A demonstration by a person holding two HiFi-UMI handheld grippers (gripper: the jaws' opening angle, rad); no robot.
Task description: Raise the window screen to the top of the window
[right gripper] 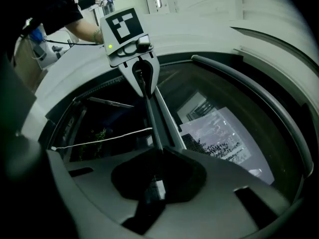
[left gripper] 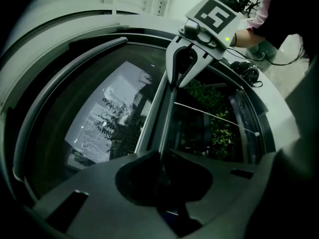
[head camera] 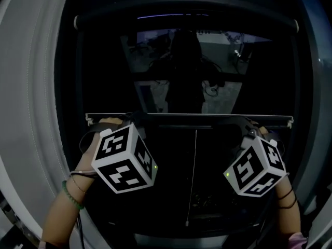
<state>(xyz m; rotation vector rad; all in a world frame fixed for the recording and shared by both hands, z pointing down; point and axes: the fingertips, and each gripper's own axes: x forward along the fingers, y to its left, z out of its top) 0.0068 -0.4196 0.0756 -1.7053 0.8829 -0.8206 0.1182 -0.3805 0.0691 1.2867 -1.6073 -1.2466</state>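
Note:
The window screen's pale bottom bar lies level about halfway up the dark window. My left gripper is shut on the bar near its left end, and my right gripper is shut on it near the right end. In the left gripper view the bar runs from my own jaws up to the right gripper. The right gripper view mirrors this: the bar leads from my jaws to the left gripper. Grey mesh shows on one side of the bar.
A thin white pull cord hangs from the bar's middle down to the sill. The window's top rail sits well above the bar. A wide pale frame curves around the opening. A person's forearms hold both grippers.

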